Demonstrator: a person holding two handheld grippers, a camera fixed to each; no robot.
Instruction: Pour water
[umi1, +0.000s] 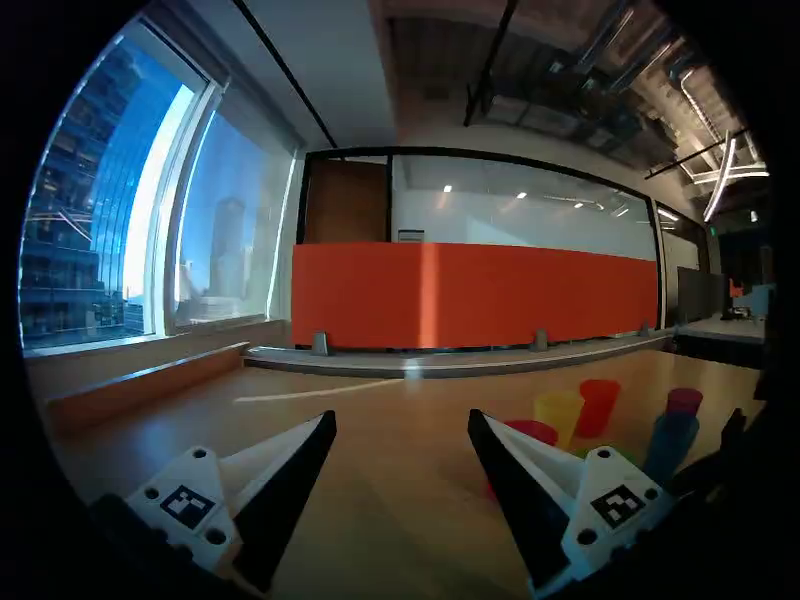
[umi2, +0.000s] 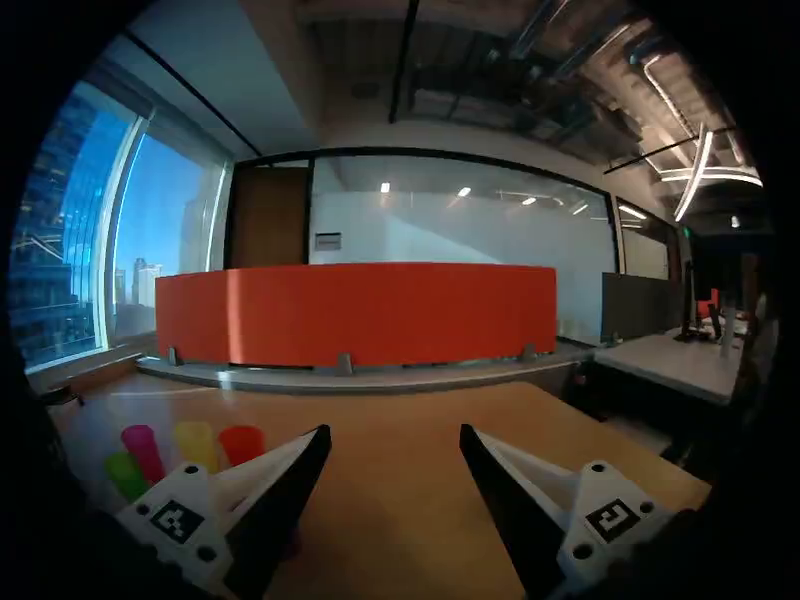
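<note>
A close cluster of translucent plastic cups, yellow, orange-red, magenta, blue, red and green, is standing upright on the wooden table, well short of its far edge. The left gripper is hovering to their left and the right gripper to their right, both with jaws apart and gripping nothing. Bare tabletop is stretching ahead to the orange partition lining the far edge. A window is running beyond the left edge.

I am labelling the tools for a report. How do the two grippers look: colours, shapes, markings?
The left gripper and right gripper look alike: two pointed fingers each, white bodies, black inner faces, a square black-and-white marker on every finger.
</note>
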